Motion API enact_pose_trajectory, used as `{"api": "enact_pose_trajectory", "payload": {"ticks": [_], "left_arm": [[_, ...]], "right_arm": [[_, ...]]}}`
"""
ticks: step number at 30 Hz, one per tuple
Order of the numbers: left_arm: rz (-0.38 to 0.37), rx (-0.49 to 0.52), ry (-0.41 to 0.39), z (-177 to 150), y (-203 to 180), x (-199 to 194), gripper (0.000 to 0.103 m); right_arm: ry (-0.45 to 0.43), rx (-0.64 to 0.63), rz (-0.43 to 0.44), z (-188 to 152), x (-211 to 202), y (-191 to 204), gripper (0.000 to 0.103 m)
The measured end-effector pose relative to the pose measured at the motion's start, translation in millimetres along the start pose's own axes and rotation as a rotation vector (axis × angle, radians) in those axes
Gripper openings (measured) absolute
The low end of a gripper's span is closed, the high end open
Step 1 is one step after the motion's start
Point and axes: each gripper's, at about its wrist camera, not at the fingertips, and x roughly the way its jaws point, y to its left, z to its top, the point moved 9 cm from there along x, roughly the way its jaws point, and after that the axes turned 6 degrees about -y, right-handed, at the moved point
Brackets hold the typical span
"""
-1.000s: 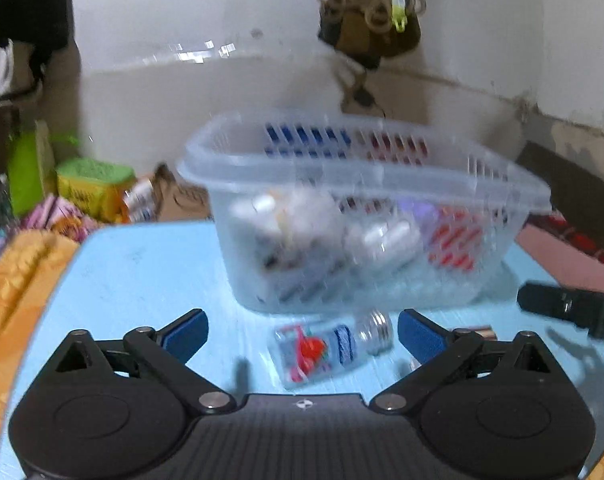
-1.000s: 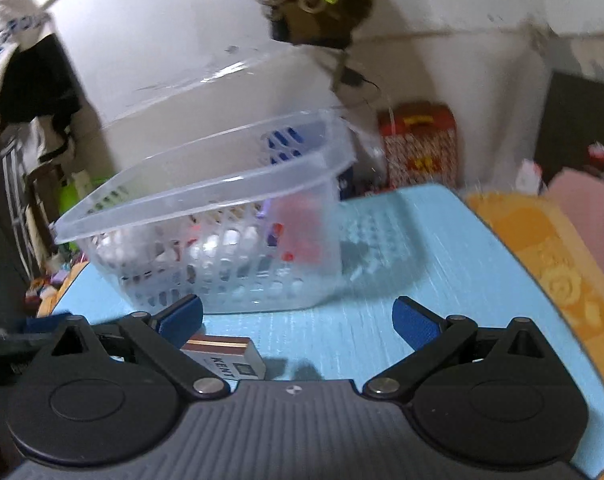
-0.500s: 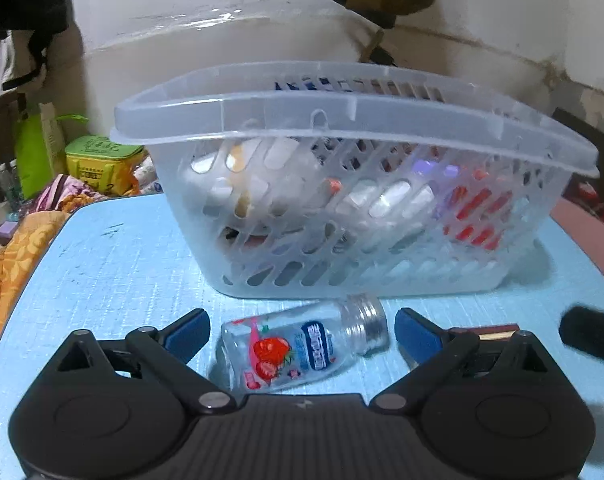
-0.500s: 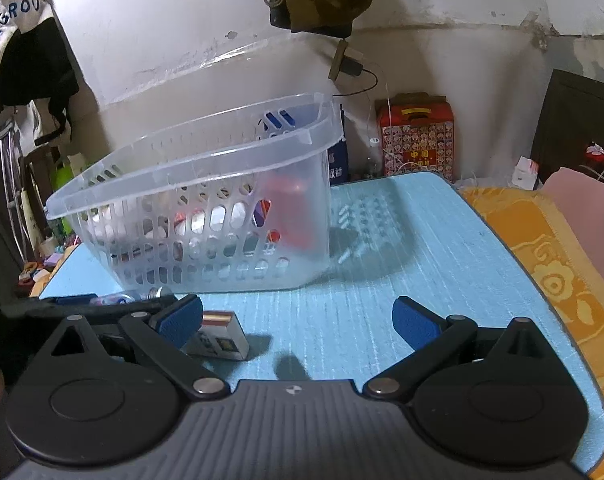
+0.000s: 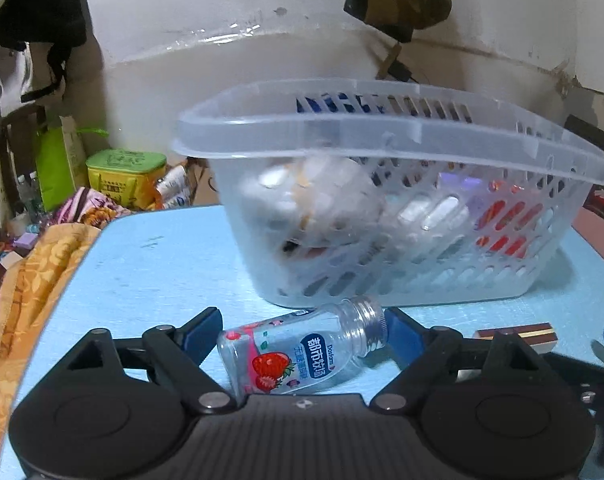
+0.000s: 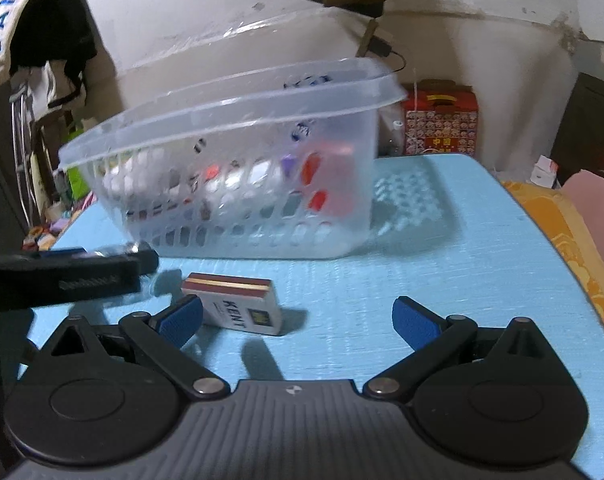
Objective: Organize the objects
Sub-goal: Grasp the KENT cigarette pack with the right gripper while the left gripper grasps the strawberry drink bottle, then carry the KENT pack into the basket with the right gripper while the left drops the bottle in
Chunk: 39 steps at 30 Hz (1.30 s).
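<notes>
A clear slotted plastic basket (image 5: 394,148) holding several small items stands on the light blue table (image 5: 157,264); it also shows in the right wrist view (image 6: 237,120). My left gripper (image 5: 302,332) has its jaws closed in on a small clear bottle (image 5: 297,356) with a strawberry label, lying sideways between the pads and apparently lifted off the table. My right gripper (image 6: 297,320) is open and empty above the table. A white Kent cigarette pack (image 6: 237,304) lies just by its left fingertip (image 6: 181,320). The pack also shows in the left wrist view (image 5: 518,330).
The left gripper's arm (image 6: 61,276) crosses the left side of the right wrist view. An orange cloth (image 5: 25,292) hangs at the table's left edge and another (image 6: 566,232) at its right. A red box (image 6: 442,120) and a green tin (image 5: 121,172) stand behind the table.
My left gripper has closed in around the bottle, which now looks raised. The right gripper has shifted so the cigarette pack lies further inside its jaws.
</notes>
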Motion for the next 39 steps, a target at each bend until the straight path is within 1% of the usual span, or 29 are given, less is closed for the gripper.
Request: {"api": "enact_pose_trajectory", "payload": {"ticks": [9,10,12,13,14,15,16,17,22,25,29,34,37,39], "left_arm": [[-0.002,-0.078,-0.004,1,35,-5,0.089],[-0.001,-0.084,-0.003,0,38,-5,0.089],[0.002,-0.091,-0.006,-1,43,-6,0.089],[0.005,-0.094,-0.011,-1,46,-7,0.089],[0.008,-0.097,-0.016,-1,49,-8,0.089],[0.008,-0.099,-0.022,0,51,-10,0.089],[0.005,-0.102,-0.027,0,52,-11,0.089],[0.000,-0.105,-0.029,-1,55,-12,0.089],[-0.012,-0.096,-0.039,0,52,-14,0.089],[-0.017,-0.074,-0.056,1,47,-18,0.089],[-0.035,-0.070,-0.074,4,43,-26,0.089],[-0.059,-0.062,-0.114,10,35,-42,0.089],[-0.077,-0.053,-0.125,13,28,-49,0.089],[-0.089,-0.036,-0.132,14,21,-52,0.089]], "right_arm": [[0.017,-0.065,-0.026,-8,23,38,0.103],[0.019,-0.069,-0.030,-7,26,39,0.102],[0.021,-0.073,-0.048,-7,31,40,0.098],[0.025,-0.081,-0.061,-7,33,40,0.092],[0.029,-0.089,-0.070,-7,35,40,0.081],[0.032,-0.099,-0.075,-7,35,39,0.075],[0.032,-0.112,-0.080,-6,35,39,0.067],[0.029,-0.119,-0.081,-5,34,39,0.061],[0.011,-0.132,-0.064,5,24,38,0.061],[-0.015,-0.150,-0.044,11,16,39,0.061],[-0.043,-0.139,0.022,22,0,43,0.061],[-0.130,-0.202,0.071,38,-26,57,0.061],[-0.141,-0.191,0.104,44,-33,62,0.061],[-0.144,-0.185,0.109,47,-34,61,0.061]]}}
